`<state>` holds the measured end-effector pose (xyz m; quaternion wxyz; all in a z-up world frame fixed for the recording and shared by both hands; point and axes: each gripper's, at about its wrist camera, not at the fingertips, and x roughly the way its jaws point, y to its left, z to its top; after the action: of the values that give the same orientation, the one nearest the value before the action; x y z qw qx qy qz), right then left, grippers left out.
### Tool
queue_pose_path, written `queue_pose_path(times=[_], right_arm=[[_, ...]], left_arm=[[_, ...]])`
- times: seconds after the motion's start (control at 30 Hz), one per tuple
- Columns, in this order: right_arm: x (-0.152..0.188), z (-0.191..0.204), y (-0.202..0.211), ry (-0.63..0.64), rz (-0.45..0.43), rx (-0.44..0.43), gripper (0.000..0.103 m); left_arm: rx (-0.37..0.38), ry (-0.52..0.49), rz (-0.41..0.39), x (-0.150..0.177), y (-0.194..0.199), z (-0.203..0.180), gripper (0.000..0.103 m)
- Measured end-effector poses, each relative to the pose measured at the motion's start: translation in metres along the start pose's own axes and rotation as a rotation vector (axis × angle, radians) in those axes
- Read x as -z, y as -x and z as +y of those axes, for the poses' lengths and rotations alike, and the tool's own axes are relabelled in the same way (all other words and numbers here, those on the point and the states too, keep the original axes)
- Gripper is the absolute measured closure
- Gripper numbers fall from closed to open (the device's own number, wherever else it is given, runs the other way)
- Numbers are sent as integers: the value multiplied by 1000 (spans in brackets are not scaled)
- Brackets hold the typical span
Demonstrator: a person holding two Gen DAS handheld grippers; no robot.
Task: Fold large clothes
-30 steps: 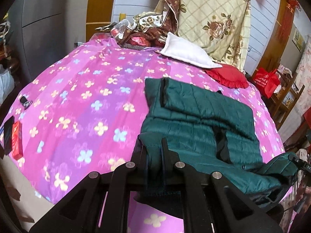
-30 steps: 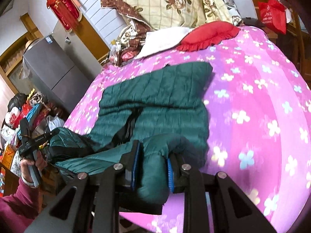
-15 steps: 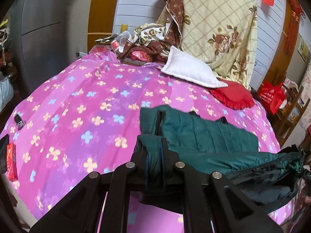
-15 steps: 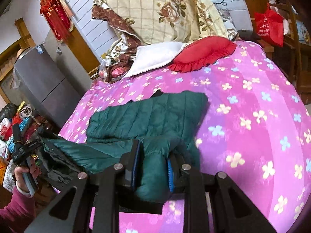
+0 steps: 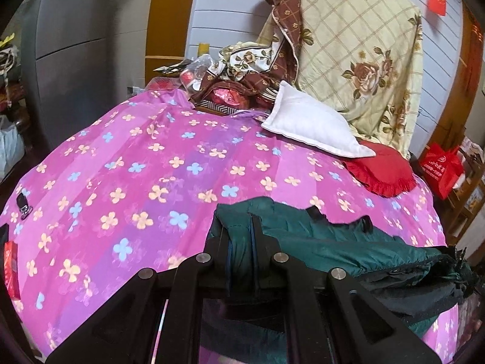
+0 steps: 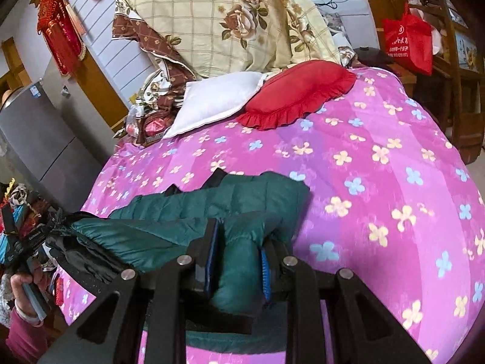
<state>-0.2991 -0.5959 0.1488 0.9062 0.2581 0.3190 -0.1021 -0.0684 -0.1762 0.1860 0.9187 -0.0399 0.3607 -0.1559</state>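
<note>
A dark green quilted jacket (image 5: 333,242) lies on the pink flowered bedspread (image 5: 151,166), its near edge lifted off the bed and carried over the rest. My left gripper (image 5: 241,236) is shut on one near corner of the jacket. My right gripper (image 6: 239,242) is shut on the other near corner, a thick bunch of green fabric (image 6: 242,267) between the blue pads. The jacket also shows in the right wrist view (image 6: 212,203), stretched between both grippers. The lower layer is mostly hidden under the raised edge.
A white pillow (image 5: 312,127), a red frilled cushion (image 5: 382,173) and a piled floral quilt (image 5: 357,54) sit at the bed's head. A red bag (image 5: 442,166) hangs at the right. A grey fridge (image 6: 33,139) stands left. Small dark and red items (image 5: 9,261) lie at the bed's left edge.
Both grippers lifted the jacket's near edge and carried it forward toward the pillows. The jacket went from lying spread flat to being doubled over itself, so less of it shows.
</note>
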Motion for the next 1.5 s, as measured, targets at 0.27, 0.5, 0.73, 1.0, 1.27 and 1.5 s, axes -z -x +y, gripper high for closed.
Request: queue_pose_path(times=[0.27, 0.5, 0.73, 1.0, 1.27, 1.5], right_arm=[[-18, -6, -34, -2, 12, 36, 79], [-34, -9, -60, -16, 12, 53, 79], [-48, -11, -92, -18, -1, 96, 79], [-37, -35, -138, -92, 49, 123, 79], [-27, -42, -148, -141, 32, 125, 74], [-29, -36, -101, -223, -68, 62, 44]], left_arm=[[-34, 14, 11, -10, -38, -9, 103], [-76, 45, 5, -15, -67, -11, 103], [-122, 55, 13, -12, -103, -15, 103], [-142, 60, 41, 0, -138, -16, 103], [-159, 24, 28, 10, -153, -21, 103], [-125, 32, 34, 9, -153, -18, 103]])
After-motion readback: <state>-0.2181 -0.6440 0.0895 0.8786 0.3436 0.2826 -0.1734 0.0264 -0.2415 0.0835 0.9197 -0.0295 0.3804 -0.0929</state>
